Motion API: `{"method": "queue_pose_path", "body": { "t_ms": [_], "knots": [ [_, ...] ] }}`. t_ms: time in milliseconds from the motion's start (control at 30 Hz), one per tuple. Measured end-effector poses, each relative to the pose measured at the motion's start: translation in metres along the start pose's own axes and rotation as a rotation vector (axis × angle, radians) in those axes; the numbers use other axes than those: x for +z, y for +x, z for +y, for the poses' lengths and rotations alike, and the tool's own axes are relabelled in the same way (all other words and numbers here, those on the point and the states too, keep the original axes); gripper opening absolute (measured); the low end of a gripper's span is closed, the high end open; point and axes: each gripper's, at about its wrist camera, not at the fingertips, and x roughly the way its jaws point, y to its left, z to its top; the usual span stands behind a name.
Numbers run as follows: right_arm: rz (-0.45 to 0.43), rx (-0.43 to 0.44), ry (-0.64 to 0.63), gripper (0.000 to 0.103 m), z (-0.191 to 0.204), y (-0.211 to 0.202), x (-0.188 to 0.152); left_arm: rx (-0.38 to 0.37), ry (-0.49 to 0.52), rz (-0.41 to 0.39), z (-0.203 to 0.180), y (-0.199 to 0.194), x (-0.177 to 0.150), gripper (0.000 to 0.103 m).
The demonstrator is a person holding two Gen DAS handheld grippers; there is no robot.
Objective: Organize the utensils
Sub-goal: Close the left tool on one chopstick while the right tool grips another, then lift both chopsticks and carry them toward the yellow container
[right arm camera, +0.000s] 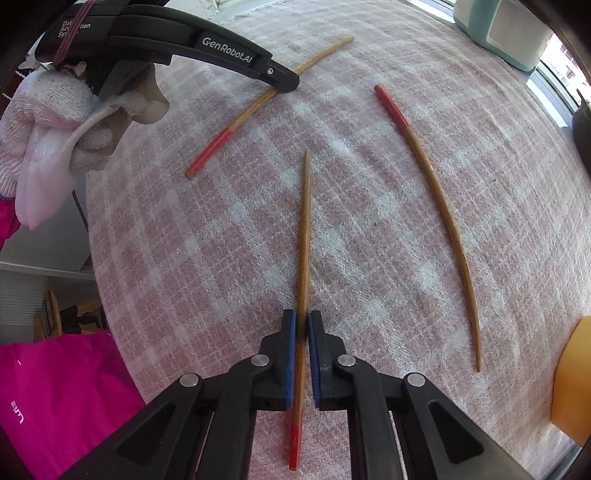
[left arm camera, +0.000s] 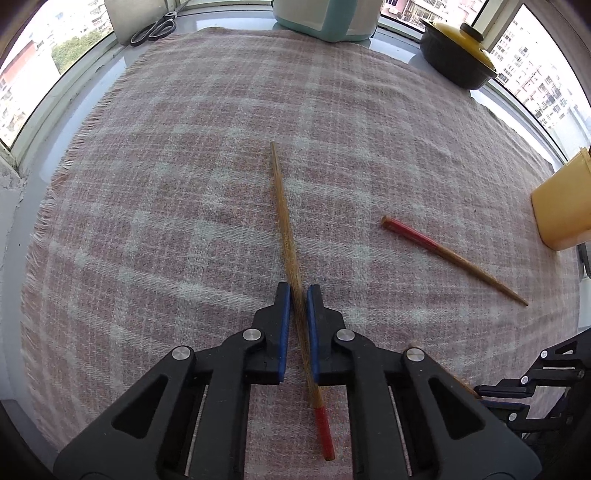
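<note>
- Three chopsticks on show, all bamboo with a red end, on a pink plaid cloth (left arm camera: 184, 184) over a table by the windows.
- Left gripper (left arm camera: 298, 295) is clamped on chopstick one (left arm camera: 284, 221). The blue pads are closed right up against the bamboo part, the red end pokes out back toward the camera, and the thin tip runs out ahead over the cloth.
- Right gripper (right arm camera: 302, 321) is doing the same with chopstick two (right arm camera: 305, 229): pads squeezed on the shaft, red end behind the fingers, tip pointing forward.
- Both tools point steeply down at the cloth.
- Chopstick three (left arm camera: 454, 258) just lies loose on the cloth, nothing touching it. In the left view it's off to the right, red end toward the middle of the cloth, tip toward the right edge. In the right view it's right of the held stick, bent into a curve by the fisheye.
- Yellow tub (left arm camera: 563, 206) sits at the cloth's right edge, near the loose one but apart from it.
- In the right view you can see the left tool's black body over chopstick one, held by a hand (right arm camera: 55, 110) in a white knit glove.
- Far side of the table: scissors (left arm camera: 155, 29), a dark pot (left arm camera: 458, 55) with a yellow lid, and a teal and white container (left arm camera: 325, 18).
</note>
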Motion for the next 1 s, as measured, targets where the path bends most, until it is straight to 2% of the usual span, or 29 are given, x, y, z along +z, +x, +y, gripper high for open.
{"method": "queue_pose_path", "body": {
  "t_ms": [167,300,467,600,733,1000],
  "knots": [
    [-0.052,0.077,0.133,0.004,-0.016,-0.01,-0.008,-0.072,-0.029,0.021,0.005,-0.007,-0.016,0.004],
    [-0.108,0.105,0.21,0.004,-0.023,-0.018,-0.015,-0.093,-0.024,0.028,0.002,-0.013,-0.03,0.004],
    [-0.18,0.128,0.295,0.004,-0.034,-0.025,-0.018,-0.165,-0.102,-0.013,0.006,-0.027,-0.039,0.004],
    [-0.231,0.12,0.342,0.004,-0.046,-0.041,-0.023,-0.196,-0.125,-0.053,-0.001,-0.042,-0.038,0.004],
    [-0.288,0.114,0.398,0.004,-0.067,-0.063,-0.026,-0.21,-0.095,-0.099,-0.017,-0.059,-0.031,0.004],
    [-0.373,0.063,0.482,0.004,-0.095,-0.101,-0.056,-0.243,0.011,-0.176,-0.067,-0.086,-0.009,0.004]
  ]
}}
